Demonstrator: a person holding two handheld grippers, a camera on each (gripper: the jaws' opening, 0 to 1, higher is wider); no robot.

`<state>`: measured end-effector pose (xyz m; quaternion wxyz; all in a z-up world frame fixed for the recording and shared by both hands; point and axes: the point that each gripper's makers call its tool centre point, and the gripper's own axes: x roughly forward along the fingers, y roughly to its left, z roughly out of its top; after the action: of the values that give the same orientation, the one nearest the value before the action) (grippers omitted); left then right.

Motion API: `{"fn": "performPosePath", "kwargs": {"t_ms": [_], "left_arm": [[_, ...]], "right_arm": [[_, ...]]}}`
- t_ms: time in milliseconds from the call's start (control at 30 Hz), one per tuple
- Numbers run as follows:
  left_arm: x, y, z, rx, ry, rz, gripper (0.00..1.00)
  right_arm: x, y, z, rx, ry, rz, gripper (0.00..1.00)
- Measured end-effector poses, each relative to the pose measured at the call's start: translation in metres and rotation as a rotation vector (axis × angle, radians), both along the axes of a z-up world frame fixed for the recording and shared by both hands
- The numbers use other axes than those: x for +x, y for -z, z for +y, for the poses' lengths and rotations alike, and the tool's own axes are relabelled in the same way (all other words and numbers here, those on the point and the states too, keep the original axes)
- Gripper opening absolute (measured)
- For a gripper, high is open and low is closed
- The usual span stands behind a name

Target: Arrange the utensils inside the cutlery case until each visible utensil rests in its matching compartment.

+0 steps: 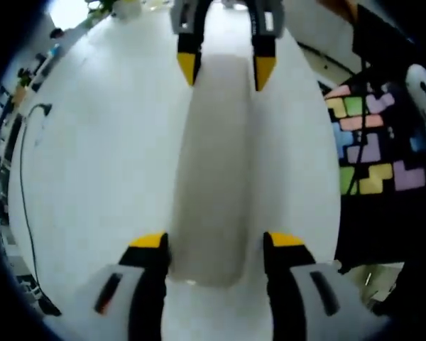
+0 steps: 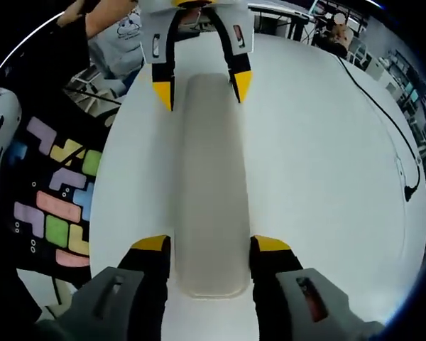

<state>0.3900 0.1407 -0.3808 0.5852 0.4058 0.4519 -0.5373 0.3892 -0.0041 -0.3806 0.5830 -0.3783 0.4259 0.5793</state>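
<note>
— How far along does this look to you?

— Early, I'd judge. The cutlery case [image 1: 214, 170] lies lengthwise down the middle of the frame in the left gripper view, flat on the white desk [image 1: 99, 156], and its lid looks closed. No utensils are out, so nothing can be checked against a compartment yet. Opening the case seems to be the step at hand.

— And the tongs?

— The left tongs [image 1: 216, 243] straddle the near end of the case at the bottom centre, one tip on each side. The right tongs [image 1: 226, 67] bracket the far end at the top centre. In the right gripper view it mirrors: right tongs [image 2: 211, 247] at the bottom centre, left tongs [image 2: 201, 89] at the top centre, the case [image 2: 207, 185] between them.

— Clenched on it?

— Both pairs sit wide, spread to the width of the case. Whether the tips press its sides or stand just beside them, I cannot tell; the picture is soft there.

— What is the case like?

— A long, narrow box with rounded corners, pale grey-beige, matte, smooth, probably plastic. The top is plain, with no visible latch or seam from here.

— Anything else around?

— A thin black cable [image 2: 383, 99] curves across the desk at the right of the right gripper view. A dark mat with pastel block shapes [image 2: 57, 206] shows at the left, beyond the desk edge.
</note>
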Motion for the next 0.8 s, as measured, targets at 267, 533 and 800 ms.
{"fn": "performPosePath", "kwargs": {"t_ms": [267,533,800], "left_arm": [[0.000,-0.001,-0.004,-0.050,0.002,-0.009,0.51],[-0.002,-0.001,-0.014,-0.150,0.009,-0.028,0.45],[0.001,-0.002,-0.017,-0.137,0.031,-0.080,0.45]], "right_arm": [[-0.002,0.001,-0.002,0.008,-0.014,-0.058,0.44],[-0.007,-0.002,-0.003,0.157,0.004,-0.095,0.43],[-0.010,-0.007,-0.001,0.264,0.013,-0.184,0.43]]}}
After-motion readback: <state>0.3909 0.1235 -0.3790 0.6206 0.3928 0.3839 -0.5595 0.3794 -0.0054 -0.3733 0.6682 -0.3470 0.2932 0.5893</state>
